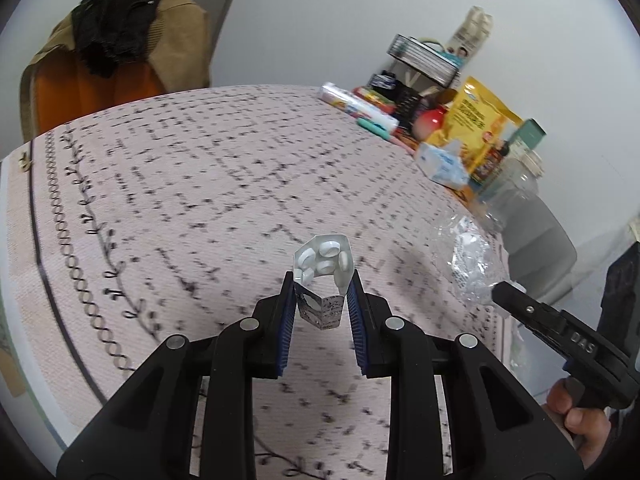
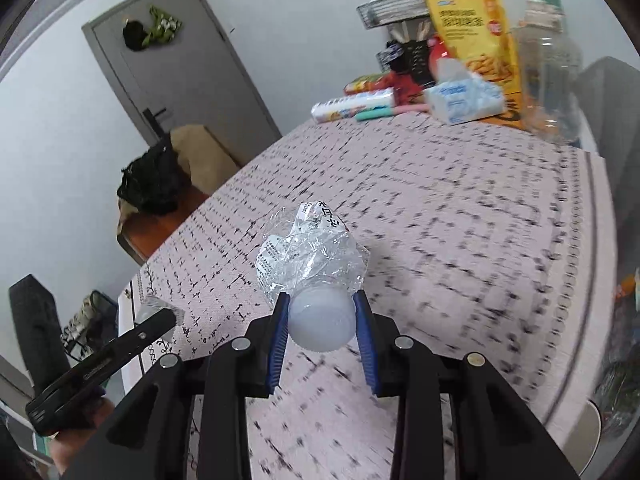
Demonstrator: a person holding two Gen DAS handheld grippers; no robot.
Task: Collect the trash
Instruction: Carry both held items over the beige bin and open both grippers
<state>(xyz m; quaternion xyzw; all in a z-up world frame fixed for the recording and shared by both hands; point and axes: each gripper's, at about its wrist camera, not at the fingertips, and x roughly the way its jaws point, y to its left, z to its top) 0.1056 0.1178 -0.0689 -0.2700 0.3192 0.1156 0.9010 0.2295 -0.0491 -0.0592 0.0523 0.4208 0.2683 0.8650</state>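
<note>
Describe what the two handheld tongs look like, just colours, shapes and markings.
Both are black plastic with angular, cut-out frames and round silver bolt heads. The left tongs and right tongs each carry ribbed blue pads inside their fingers. White raised lettering reading DAS shows on the right one's side, seen from the left wrist.

Each of the 2 views looks forward and downward along its own gripper. The left wrist view sits close behind the left gripper (image 1: pixel 322 280), with the right gripper (image 1: pixel 498 290) entering at its right. The right wrist view sits close behind the right gripper (image 2: pixel 322 300). Both share the patterned worktop (image 1: pixel 200 184) ahead and the yellow bag (image 2: pixel 472 24) beyond it
</note>
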